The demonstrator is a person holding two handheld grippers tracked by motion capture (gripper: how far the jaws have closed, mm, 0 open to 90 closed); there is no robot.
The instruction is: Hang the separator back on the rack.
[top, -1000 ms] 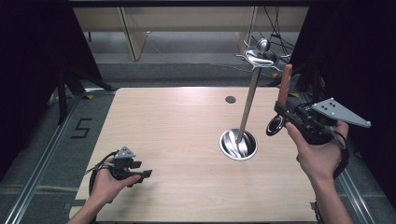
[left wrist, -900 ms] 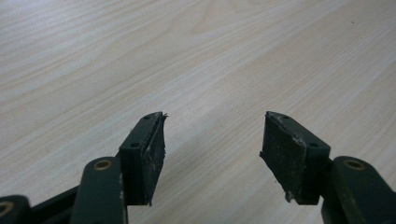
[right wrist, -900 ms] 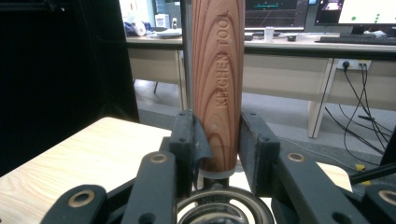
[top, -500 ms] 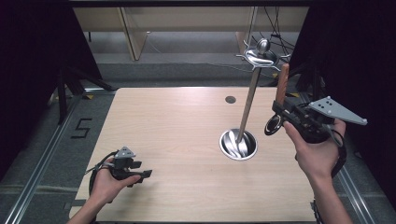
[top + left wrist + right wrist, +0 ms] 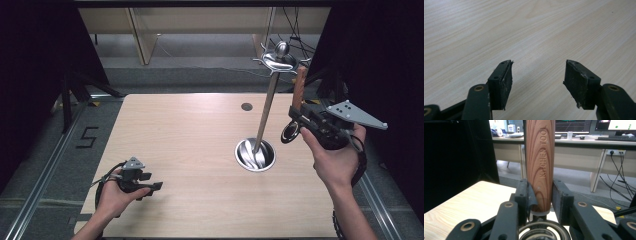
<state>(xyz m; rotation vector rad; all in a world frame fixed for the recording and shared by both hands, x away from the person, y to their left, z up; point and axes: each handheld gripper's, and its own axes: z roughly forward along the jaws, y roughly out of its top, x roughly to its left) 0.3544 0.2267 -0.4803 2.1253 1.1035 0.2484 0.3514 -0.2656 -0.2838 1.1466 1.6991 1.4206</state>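
Note:
A kitchen tool with a wooden handle (image 5: 299, 87) and a round metal ring head (image 5: 290, 132) stands upright in my right gripper (image 5: 299, 114), just right of the metal hanging stand. In the right gripper view the jaws of my right gripper (image 5: 540, 195) are shut on the handle (image 5: 540, 157), which is engraved "KITCHEN TOOL". The stand has a round base (image 5: 255, 154), a slanted pole (image 5: 265, 115) and hooks at its top (image 5: 277, 60). My left gripper (image 5: 150, 182) rests low at the table's front left, open (image 5: 537, 82) over bare wood.
The wooden table (image 5: 190, 135) has a small dark hole (image 5: 246, 106) near its far edge. Black curtains flank both sides. Desks and cables stand beyond the table. A floor mark "5" (image 5: 87, 136) lies to the left.
My right gripper has carried the tool slightly left, closer to the stand's top. The left gripper has stayed put.

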